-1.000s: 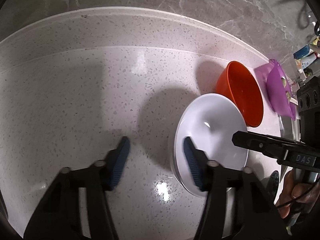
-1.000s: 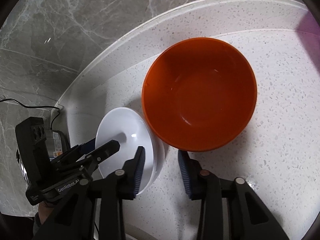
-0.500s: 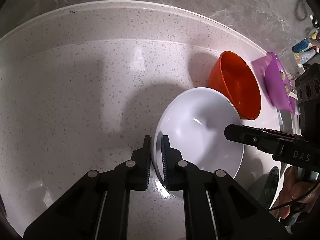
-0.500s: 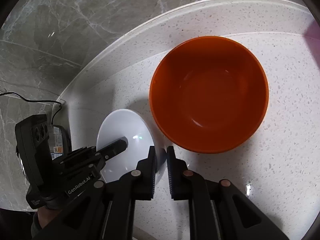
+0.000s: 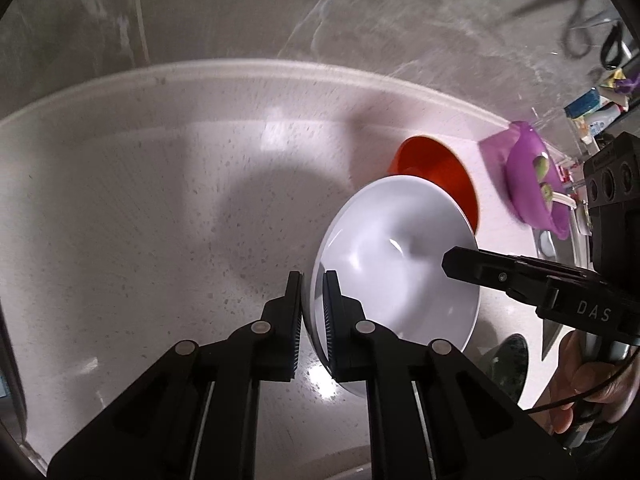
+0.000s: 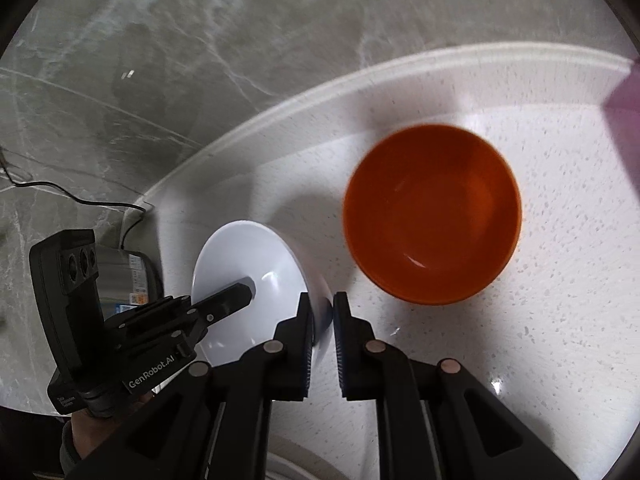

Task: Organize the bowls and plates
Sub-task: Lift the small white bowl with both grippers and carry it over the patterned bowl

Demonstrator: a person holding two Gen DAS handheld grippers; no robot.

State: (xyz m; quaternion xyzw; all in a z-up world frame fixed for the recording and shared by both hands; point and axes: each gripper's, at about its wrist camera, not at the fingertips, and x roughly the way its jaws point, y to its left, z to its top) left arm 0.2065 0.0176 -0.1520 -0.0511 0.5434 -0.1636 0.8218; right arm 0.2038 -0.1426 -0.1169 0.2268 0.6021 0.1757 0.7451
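A white bowl (image 5: 400,264) is held above the speckled counter by both grippers. My left gripper (image 5: 312,300) is shut on its left rim. My right gripper (image 6: 322,320) is shut on its opposite rim, and the white bowl (image 6: 248,264) shows there too. The right gripper also shows in the left wrist view (image 5: 452,262), and the left gripper in the right wrist view (image 6: 244,292). An orange bowl (image 6: 432,212) stands upright on the counter beyond and to the right; part of it (image 5: 440,176) shows behind the white bowl.
A purple bowl (image 5: 532,176) holding small green items sits at the far right. The marble wall (image 5: 320,12) rises behind the counter's raised back edge (image 5: 280,70). A metal appliance (image 6: 124,276) with a cord stands at the left.
Both grippers closed on the white bowl's rims about half a second ago and have since lifted it off the counter. The orange bowl now looks smaller and farther away.
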